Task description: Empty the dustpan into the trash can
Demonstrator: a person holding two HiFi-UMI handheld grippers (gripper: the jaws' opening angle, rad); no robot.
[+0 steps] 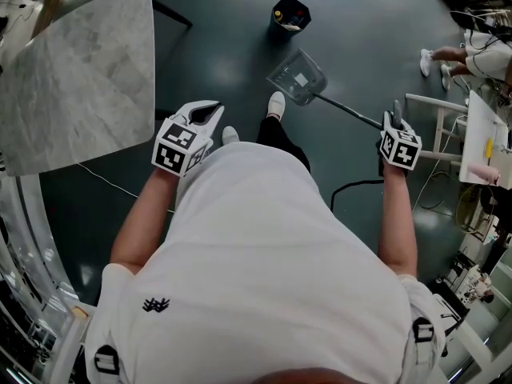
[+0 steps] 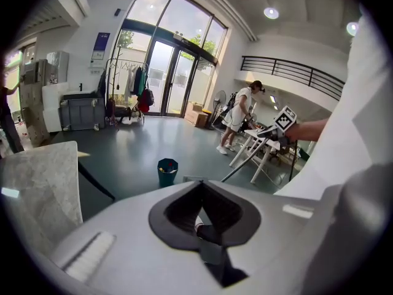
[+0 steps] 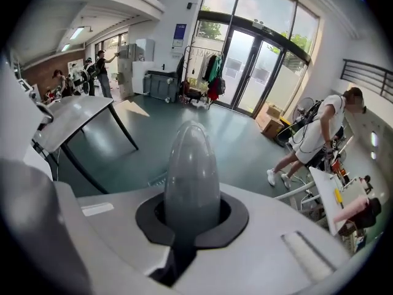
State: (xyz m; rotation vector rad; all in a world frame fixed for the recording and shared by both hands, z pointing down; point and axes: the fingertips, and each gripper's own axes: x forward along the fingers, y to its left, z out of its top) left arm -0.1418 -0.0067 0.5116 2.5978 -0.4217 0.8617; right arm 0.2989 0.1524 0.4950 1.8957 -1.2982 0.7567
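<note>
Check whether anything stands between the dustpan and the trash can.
Nothing visible does. In the head view the dustpan, held by its handle in the right gripper, is short of the trash can, with only bare floor between them.

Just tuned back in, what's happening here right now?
A person stands with a gripper in each hand. The right gripper is shut on the long handle of the dustpan, which is held out in front, short of the trash can and not over it. The left gripper is shut on nothing, near the table. Nothing is tipped out yet.
</note>
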